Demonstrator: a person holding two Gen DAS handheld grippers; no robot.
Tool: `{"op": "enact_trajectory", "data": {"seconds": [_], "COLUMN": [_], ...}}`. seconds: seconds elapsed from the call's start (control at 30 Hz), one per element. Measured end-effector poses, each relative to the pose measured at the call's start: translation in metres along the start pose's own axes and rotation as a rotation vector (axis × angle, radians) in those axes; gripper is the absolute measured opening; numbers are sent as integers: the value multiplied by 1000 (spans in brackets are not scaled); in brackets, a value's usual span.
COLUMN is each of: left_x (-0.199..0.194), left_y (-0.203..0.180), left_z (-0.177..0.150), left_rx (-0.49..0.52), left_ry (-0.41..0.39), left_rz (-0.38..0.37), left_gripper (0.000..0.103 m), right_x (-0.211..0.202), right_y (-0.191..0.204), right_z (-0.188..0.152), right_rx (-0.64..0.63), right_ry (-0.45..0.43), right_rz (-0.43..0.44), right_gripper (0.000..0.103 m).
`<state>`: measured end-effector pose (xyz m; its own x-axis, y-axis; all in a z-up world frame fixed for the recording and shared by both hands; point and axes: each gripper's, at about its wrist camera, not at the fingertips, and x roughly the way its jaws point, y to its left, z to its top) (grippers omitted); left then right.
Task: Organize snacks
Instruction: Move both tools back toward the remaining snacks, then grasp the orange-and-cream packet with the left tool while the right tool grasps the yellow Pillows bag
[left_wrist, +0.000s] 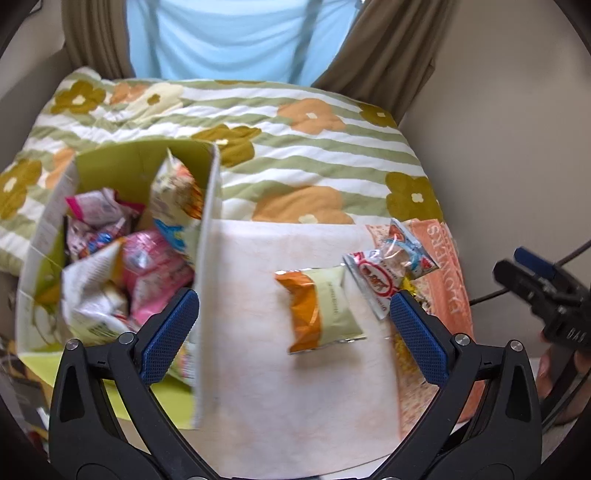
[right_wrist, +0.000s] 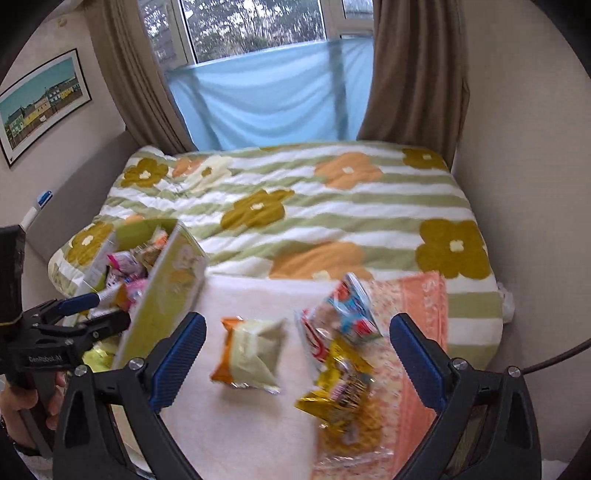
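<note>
Both grippers, left gripper and right gripper, gape empty; orange-and-cream packet lies just right of the box; I'd pinch it mid-body so it won't flop.

A bed with a green-striped flower quilt sits under a window with brown curtains and a blue sheet. A framed picture hangs on the left wall
</note>
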<state>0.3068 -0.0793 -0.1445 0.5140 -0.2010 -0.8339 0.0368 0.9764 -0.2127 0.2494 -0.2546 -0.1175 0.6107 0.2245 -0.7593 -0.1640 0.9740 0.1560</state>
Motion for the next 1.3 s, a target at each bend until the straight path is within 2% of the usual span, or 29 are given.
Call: {"op": "enact_trajectory", "data": {"seconds": [0.23,0.57,0.7,0.8,0.9,0.97,1.03,1.2,1.3], "left_x": [52,142,170,188,199,205,209,208,206], "left_y": [-31,-33,-27,-22,-24,-24,-23,-23,-25], "left_z": [-8,-18,-23,-24,-24,-26,-29,-29,-28], "left_rx": [-18,-3,-3,-16,-3,-1,-3,25,32], "left_ry": [91,236,284,321,348,371,392,390,392], "left_rz": [26,53,73,58,51,38,23,14,0], "left_gripper": [103,103,103,102,96,84,77,69,65], "right_x": [50,112,130,140,147,150,152,153,154], "right_y": [-44,-68,-69,-72,-74,-74,-75,-81,-84], "right_z": [-30,-67,-73,-75,-75,-76,-78,-80,-81], "right_rx": [57,190,206,237,249,256,263,276,274], "right_ry": [137,273,317,335,349,359,366,362,368], "right_rz": [55,104,100,104,94,92,93,82,71], "right_gripper": [99,99,99,99,99,99,99,99,92]}}
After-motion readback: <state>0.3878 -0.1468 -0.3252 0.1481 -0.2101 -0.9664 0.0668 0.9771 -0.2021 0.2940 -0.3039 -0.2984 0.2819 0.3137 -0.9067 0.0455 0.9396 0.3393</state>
